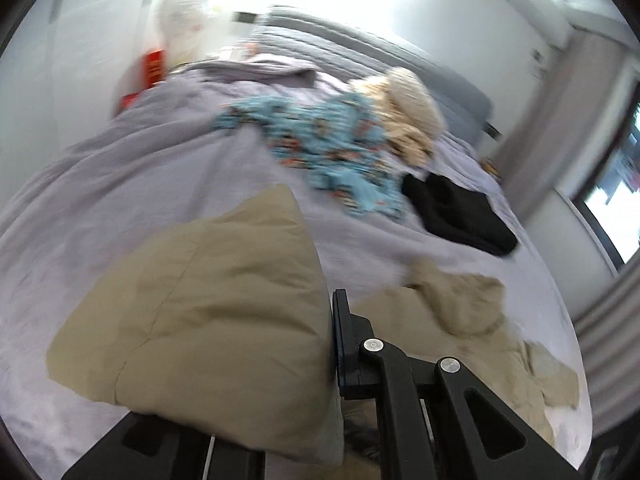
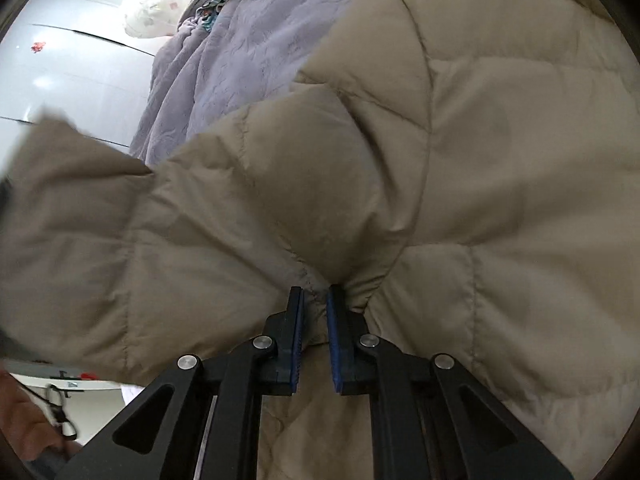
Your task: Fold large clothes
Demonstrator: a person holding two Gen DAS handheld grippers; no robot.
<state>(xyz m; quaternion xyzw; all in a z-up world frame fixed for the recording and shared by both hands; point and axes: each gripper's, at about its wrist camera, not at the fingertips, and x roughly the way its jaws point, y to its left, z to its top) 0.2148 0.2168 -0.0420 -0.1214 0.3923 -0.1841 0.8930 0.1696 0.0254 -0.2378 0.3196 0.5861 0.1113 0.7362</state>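
A beige quilted puffer jacket (image 1: pixel 200 300) lies on the bed. One part of it is lifted and hangs against my left gripper (image 1: pixel 330 316). That gripper is shut on the jacket's fabric, with only its right finger (image 1: pixel 342 336) showing and the other hidden under the cloth. More of the jacket (image 1: pixel 460 312) lies crumpled to the right. In the right wrist view the jacket (image 2: pixel 440 160) fills most of the picture. My right gripper (image 2: pixel 315 300) pinches a gathered fold of it between its blue pads (image 2: pixel 297 332).
The bed carries a lilac quilt (image 1: pixel 120 180). Farther back on it lie a blue patterned garment (image 1: pixel 320 140), a cream fluffy garment (image 1: pixel 408 108) and a black garment (image 1: pixel 460 216). A window (image 1: pixel 612 184) is at the right. A person's hand (image 2: pixel 24 420) shows at the lower left.
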